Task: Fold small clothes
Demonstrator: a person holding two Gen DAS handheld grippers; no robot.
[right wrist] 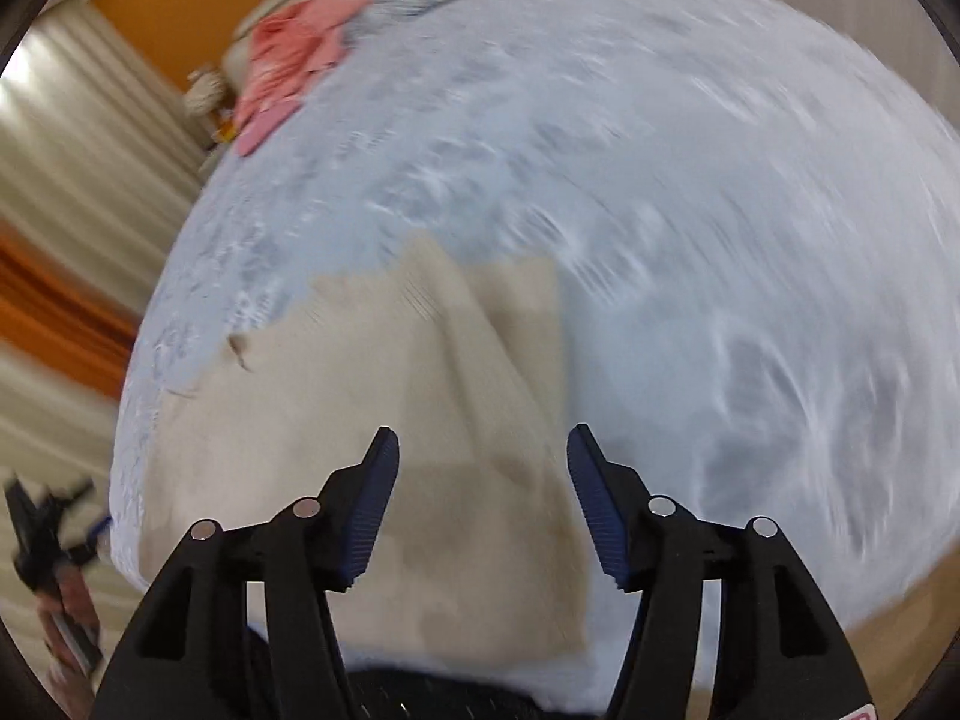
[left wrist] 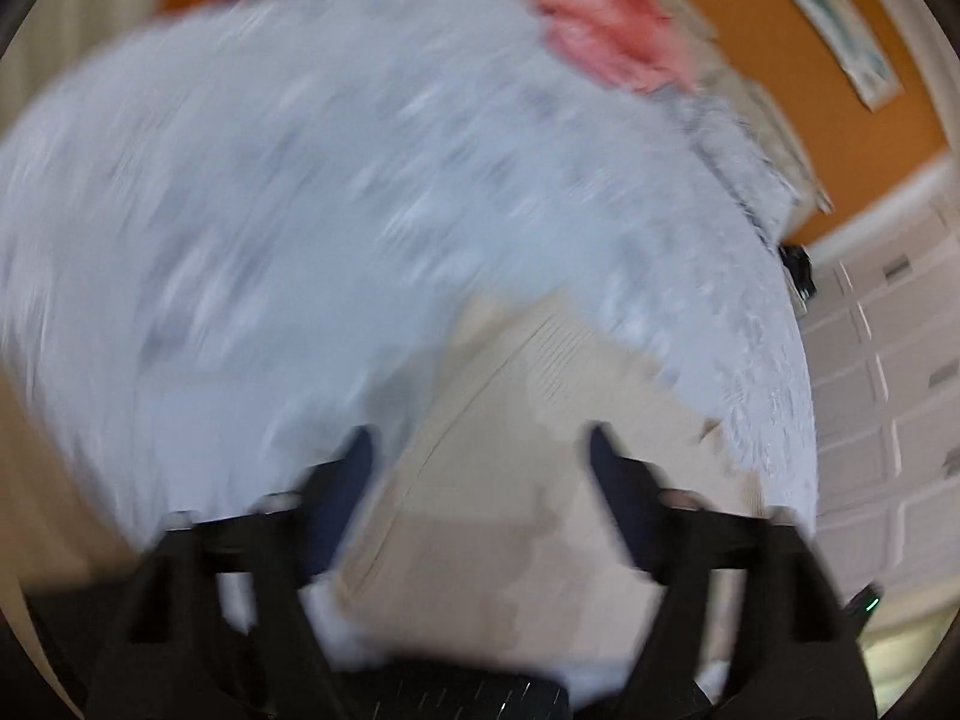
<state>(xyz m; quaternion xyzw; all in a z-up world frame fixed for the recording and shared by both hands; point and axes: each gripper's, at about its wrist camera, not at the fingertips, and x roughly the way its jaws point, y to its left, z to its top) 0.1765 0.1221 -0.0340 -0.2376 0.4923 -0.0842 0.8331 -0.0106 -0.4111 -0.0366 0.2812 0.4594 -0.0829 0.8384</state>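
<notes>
Hovering both grippers — left (left wrist: 480, 450), right (right wrist: 480, 450) — gaping and empty over the beige cloth (right wrist: 372, 420); its ridge runs away from me, nearer my right.

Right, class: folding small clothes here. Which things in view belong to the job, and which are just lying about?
Belongs to the job:
beige garment
pink garment
left gripper, open
right gripper, open
pale blue bedcover, the work surface

Just lying about:
wall picture
curtain
white drawers
</notes>
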